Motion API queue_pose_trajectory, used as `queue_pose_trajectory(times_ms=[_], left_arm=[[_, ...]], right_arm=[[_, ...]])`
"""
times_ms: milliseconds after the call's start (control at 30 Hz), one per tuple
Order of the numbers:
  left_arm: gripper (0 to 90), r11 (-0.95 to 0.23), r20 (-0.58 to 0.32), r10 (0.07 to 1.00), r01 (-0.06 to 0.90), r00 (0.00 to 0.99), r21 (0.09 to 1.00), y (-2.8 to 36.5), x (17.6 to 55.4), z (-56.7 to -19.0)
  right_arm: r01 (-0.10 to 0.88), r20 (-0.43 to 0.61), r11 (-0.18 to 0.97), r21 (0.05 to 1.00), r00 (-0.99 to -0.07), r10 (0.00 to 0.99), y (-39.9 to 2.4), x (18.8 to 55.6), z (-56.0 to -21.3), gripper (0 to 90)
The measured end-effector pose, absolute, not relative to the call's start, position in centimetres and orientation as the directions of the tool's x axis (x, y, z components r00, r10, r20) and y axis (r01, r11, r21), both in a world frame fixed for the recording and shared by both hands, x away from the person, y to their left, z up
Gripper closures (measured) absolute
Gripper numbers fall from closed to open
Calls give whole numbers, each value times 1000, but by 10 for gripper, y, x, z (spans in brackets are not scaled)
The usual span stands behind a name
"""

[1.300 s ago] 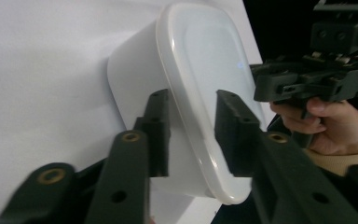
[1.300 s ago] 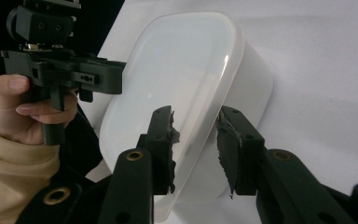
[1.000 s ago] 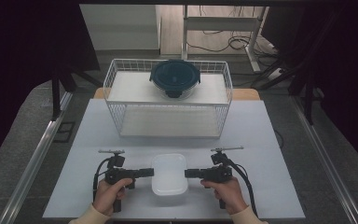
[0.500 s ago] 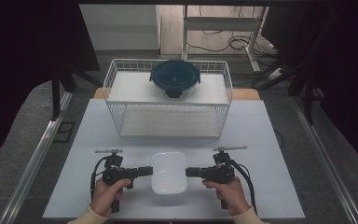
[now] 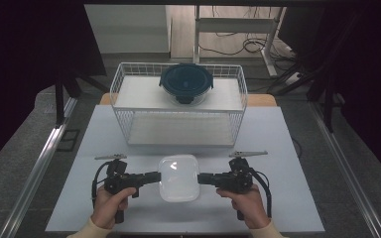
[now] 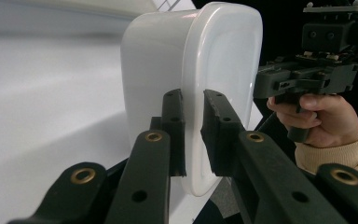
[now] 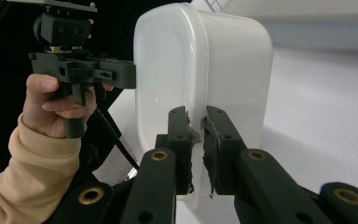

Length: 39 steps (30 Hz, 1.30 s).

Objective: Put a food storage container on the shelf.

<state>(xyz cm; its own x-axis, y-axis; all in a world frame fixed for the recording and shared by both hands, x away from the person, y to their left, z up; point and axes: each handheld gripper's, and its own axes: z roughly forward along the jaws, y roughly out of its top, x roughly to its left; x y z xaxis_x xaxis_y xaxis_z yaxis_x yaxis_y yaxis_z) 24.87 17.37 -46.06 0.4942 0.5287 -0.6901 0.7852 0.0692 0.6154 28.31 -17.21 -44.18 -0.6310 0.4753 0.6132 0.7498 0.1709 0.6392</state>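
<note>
While a person's left hand (image 5: 110, 204) grips its handle at the near left of the white worktop (image 5: 79, 148), the left hand-held gripper (image 5: 155, 176) points rightward and pinches the left rim of a white tub (image 5: 178, 177). Seen in the left gripper view, its two black jaws stand narrow, one on each side of the tub's protruding lip, with the rim clamped between them. The tub sits near the front middle of the worktop, between the two tools, its smooth lid facing up and catching a small glint of light. Behind it, toward the far edge, stands a white wire basket (image 5: 124, 89); a round dark blue lidded container (image 5: 185, 82) sits at its far side, though whether it rests inside or on the rim cannot be told. To the right of the tub, the right hand-held gripper (image 5: 202, 178) points leftward and pinches the tub's right rim, its jaws likewise narrow around the lip in the right gripper view. The right hand (image 5: 246, 204), in a tan sleeve (image 5: 265, 230), holds that handle at the near right, and a black cable (image 5: 266, 186) loops beside it.
</note>
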Motion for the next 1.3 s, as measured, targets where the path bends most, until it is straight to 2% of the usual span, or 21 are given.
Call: queue_pose_trajectory(times_ms=[633,1300], left_arm=[[796,60,-633,536,723,558,688,173,262,-408],[797,56,-595,536,679,598,732,179,275,-367]], right_arm=[[678,554,152,719,-691,464,-174,293,-393,810],[631,511,150,761,-726,460,-168,306,-354,809]])
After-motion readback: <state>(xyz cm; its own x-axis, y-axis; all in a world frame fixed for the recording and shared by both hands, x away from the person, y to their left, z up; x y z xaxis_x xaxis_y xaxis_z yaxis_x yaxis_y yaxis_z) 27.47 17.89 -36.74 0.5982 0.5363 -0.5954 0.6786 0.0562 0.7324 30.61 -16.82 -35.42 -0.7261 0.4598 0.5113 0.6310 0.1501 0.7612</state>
